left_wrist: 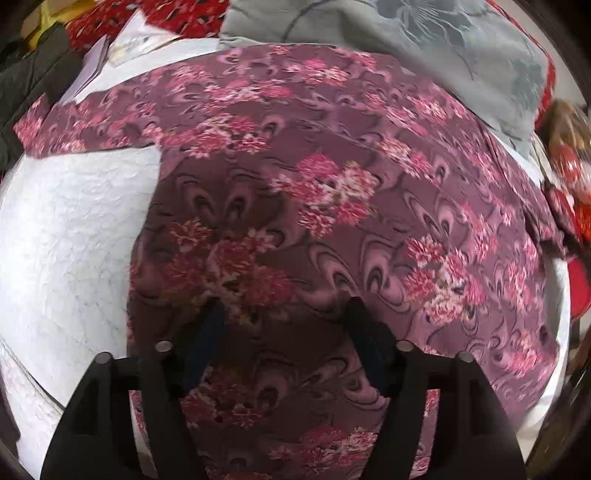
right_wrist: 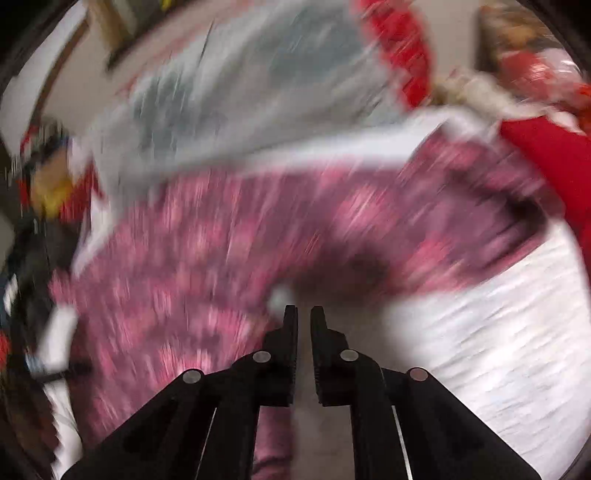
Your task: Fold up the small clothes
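Observation:
A mauve garment with pink flowers (left_wrist: 332,177) lies spread on a white textured bed cover (left_wrist: 66,229). My left gripper (left_wrist: 286,306) is open, its fingers wide apart, low over the near part of the garment, with nothing between them. In the right wrist view the picture is badly blurred by motion. The same flowered garment (right_wrist: 207,236) fills the middle and left there. My right gripper (right_wrist: 303,314) has its fingers nearly together at the garment's near edge; the blur hides whether cloth is pinched between them.
A grey-green floral pillow (left_wrist: 424,48) lies beyond the garment. Red patterned cloth (left_wrist: 173,18) and dark clothing (left_wrist: 29,74) lie at the far left. Red fabric (right_wrist: 546,166) lies at the right. The white cover (right_wrist: 498,332) shows at the right.

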`<control>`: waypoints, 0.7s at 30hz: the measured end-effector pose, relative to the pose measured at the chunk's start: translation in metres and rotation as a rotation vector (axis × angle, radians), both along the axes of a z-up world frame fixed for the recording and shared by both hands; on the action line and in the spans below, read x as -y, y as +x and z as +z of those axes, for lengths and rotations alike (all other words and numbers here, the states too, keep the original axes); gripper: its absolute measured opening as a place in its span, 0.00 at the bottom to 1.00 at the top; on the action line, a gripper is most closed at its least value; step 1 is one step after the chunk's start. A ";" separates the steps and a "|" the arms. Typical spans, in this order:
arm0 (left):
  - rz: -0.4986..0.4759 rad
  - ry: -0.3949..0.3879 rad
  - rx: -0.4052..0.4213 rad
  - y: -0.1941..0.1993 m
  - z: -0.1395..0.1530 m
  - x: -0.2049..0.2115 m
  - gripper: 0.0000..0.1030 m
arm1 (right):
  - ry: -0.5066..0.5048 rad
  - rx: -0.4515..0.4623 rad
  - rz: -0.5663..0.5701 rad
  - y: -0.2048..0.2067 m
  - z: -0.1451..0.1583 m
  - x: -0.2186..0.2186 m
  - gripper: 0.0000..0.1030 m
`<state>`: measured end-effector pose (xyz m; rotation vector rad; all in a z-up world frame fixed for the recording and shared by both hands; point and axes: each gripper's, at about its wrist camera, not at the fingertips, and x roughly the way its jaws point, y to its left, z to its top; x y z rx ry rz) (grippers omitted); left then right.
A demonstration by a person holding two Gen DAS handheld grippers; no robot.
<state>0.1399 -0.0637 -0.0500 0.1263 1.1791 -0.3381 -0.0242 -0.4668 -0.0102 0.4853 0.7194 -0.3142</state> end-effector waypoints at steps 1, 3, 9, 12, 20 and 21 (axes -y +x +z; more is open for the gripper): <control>-0.007 0.014 0.009 -0.001 -0.001 0.002 0.71 | -0.068 -0.009 -0.062 -0.001 0.010 0.016 0.37; -0.012 0.032 0.024 -0.004 -0.002 0.007 0.76 | -0.198 -0.069 -0.142 0.006 0.018 0.036 0.74; 0.000 0.037 0.032 -0.002 -0.004 0.010 0.81 | -0.542 -0.392 -0.097 0.068 -0.026 0.053 0.74; -0.013 0.041 0.016 0.001 -0.002 0.012 0.81 | -0.618 -0.456 -0.121 0.073 -0.042 0.068 0.70; 0.006 -0.110 0.055 0.033 0.031 0.003 0.80 | -0.168 -0.056 -0.342 0.002 0.016 0.166 0.09; 0.017 -0.123 0.058 0.038 0.032 0.004 0.80 | -0.103 -0.012 -0.391 -0.012 0.016 0.180 0.09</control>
